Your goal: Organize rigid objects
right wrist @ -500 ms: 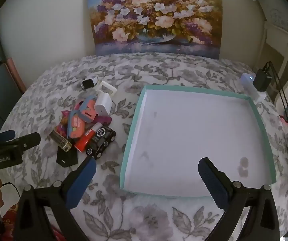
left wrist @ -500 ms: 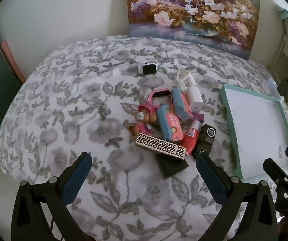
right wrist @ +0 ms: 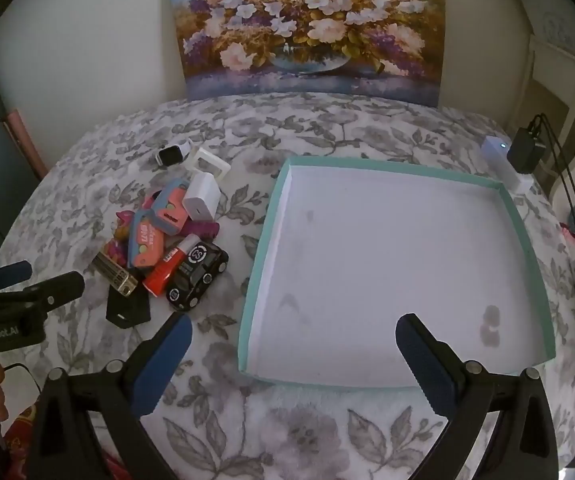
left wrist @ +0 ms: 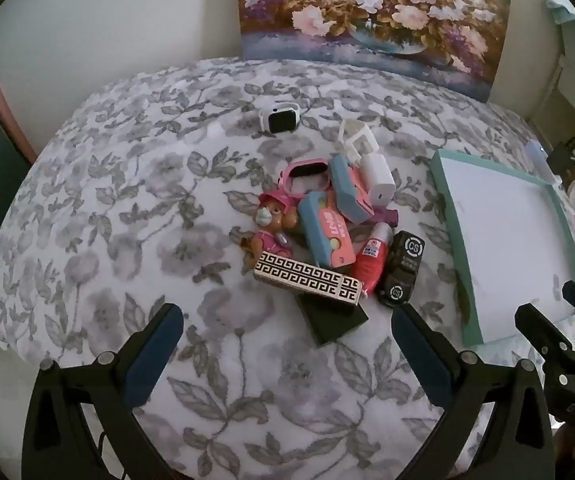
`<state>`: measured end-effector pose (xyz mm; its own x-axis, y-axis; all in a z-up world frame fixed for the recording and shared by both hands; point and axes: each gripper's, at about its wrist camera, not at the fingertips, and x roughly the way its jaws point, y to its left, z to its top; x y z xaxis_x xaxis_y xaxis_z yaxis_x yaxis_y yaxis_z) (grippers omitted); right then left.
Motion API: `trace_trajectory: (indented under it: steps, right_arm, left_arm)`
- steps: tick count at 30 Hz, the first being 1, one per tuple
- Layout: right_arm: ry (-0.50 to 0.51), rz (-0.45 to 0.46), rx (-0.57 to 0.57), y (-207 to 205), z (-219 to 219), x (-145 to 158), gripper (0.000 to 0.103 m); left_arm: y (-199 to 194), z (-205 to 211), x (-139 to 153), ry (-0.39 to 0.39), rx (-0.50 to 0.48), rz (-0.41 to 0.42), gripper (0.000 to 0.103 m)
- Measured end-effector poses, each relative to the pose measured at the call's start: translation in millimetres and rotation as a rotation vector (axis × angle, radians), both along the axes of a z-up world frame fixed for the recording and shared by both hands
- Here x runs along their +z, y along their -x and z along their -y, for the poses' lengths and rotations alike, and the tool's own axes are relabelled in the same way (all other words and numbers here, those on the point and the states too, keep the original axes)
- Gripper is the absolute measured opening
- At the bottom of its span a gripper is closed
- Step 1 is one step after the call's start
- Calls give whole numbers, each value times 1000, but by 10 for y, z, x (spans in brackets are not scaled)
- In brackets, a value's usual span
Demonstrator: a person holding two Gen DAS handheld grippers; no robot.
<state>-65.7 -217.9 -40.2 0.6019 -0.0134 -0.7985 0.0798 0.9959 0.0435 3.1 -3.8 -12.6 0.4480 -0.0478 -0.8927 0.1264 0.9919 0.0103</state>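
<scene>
A pile of small rigid objects lies on the floral cloth: a patterned box (left wrist: 307, 278), a black toy car (left wrist: 403, 266) (right wrist: 197, 276), a red tube (left wrist: 373, 258), a pink and blue case (left wrist: 325, 234), a bear figure (left wrist: 273, 224), a white charger (left wrist: 377, 176) (right wrist: 202, 196) and a black card (left wrist: 333, 320). A smartwatch (left wrist: 281, 117) lies apart behind it. A teal-rimmed white tray (right wrist: 261, 248) (left wrist: 453, 240) lies to the right, empty. My left gripper (left wrist: 287, 350) is open, near the pile. My right gripper (right wrist: 293, 354) is open at the tray's near edge.
A flower painting (right wrist: 307, 28) leans on the wall behind the table. A white device (right wrist: 501, 160) and a black adapter (right wrist: 525, 150) with cables sit at the far right edge. A white frame piece (left wrist: 357, 138) lies behind the pile.
The left gripper has moved slightly closer to the pile. The right gripper has barely moved.
</scene>
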Motion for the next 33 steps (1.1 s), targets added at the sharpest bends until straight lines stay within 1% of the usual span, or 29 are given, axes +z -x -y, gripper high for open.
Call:
trace_trajectory:
  steps: [6,33]
  right_arm:
    - [0,-10,0,-16,2,8,103]
    - [-2,-10,2,-29,5,33,103]
  left_arm:
    - [-4,-13,-22,10,-4,-6,103]
    - [7,-14,-84,9,-3,-19,103]
